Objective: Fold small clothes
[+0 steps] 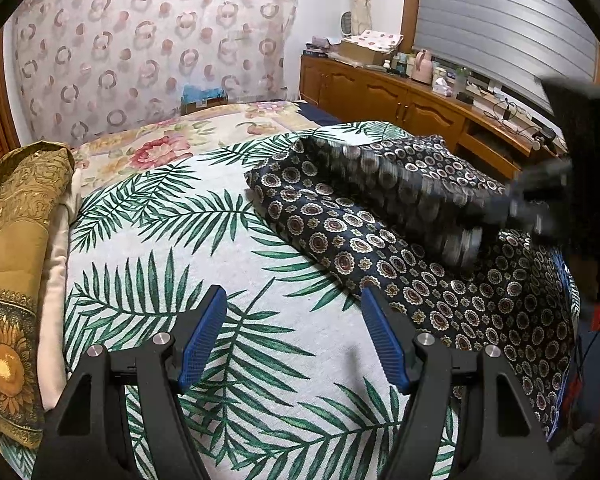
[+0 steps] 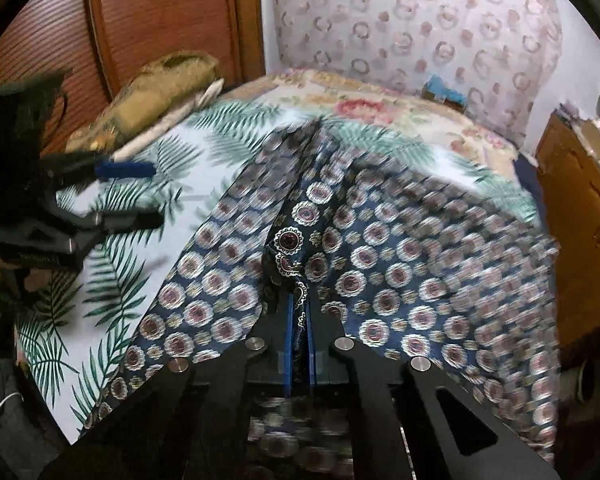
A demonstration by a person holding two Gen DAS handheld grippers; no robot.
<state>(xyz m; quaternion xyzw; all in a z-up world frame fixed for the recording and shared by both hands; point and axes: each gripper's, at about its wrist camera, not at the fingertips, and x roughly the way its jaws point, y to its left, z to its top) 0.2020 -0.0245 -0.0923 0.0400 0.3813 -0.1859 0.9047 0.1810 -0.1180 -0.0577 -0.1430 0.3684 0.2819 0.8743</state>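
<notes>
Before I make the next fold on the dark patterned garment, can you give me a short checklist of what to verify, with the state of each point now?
1. Right gripper holds the dark patterned garment: ok, jaws shut on a pinch of cloth.
2. Left gripper is free to take a second edge: ok, jaws open, nothing between them.
3. Left gripper is placed at the garment: not ok, it hangs over the palm-leaf bedspread beside the garment's edge.
4. Garment lies flat: not ok, one part is lifted and doubled over.
5. Picture sharp enough to find the hem: cannot tell, the cloth is motion-blurred.
6. Gold cushion is apart from the garment: ok.
</notes>
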